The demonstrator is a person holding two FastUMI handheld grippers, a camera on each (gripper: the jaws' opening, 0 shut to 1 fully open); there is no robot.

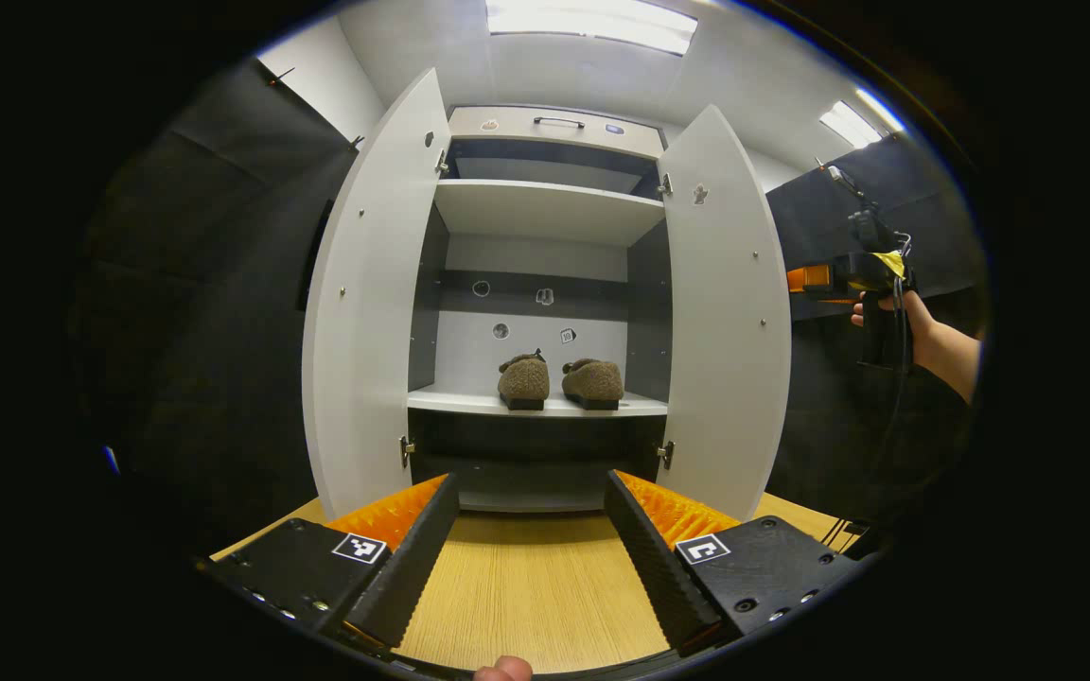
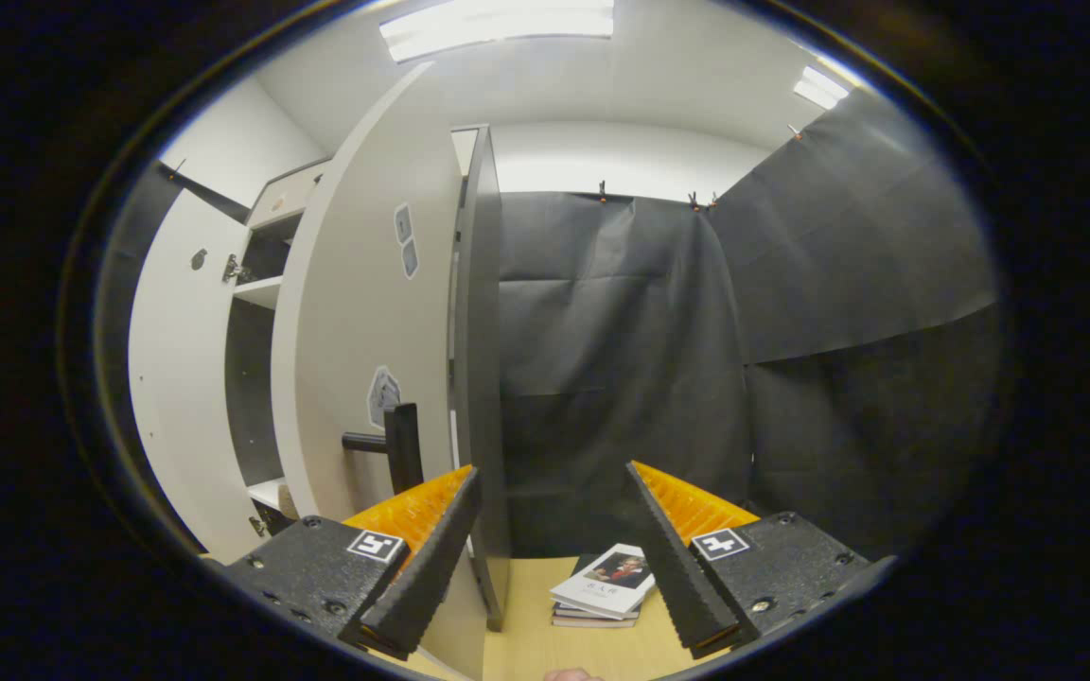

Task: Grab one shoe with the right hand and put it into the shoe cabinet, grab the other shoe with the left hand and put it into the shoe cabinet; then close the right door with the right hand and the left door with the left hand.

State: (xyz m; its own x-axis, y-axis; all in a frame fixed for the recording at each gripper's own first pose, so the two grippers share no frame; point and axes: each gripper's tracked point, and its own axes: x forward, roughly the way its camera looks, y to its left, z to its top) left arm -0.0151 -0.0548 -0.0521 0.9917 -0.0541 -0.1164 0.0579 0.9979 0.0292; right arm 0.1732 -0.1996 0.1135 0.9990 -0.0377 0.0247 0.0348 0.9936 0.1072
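Observation:
Two brown fuzzy shoes, the left shoe [image 1: 524, 380] and the right shoe [image 1: 592, 381], stand side by side on the lower shelf [image 1: 537, 406] of the white shoe cabinet. The left door [image 1: 370, 293] and the right door [image 1: 725, 312] both stand wide open. My left gripper [image 1: 531, 480] hangs open over the wooden table, in front of the cabinet and empty. A hand holds my right gripper [image 1: 848, 279] outside the right door. In the right gripper view that gripper [image 2: 553, 471] is open and empty, close to the door's outer face [image 2: 365, 331] and its black handle [image 2: 395, 443].
The cabinet has an upper shelf [image 1: 545, 208] and a top drawer [image 1: 554, 128]. A small stack of books [image 2: 602, 591] lies on the wooden table [image 1: 517, 586] right of the cabinet's dark side panel [image 2: 481, 378]. Black cloth walls surround the booth.

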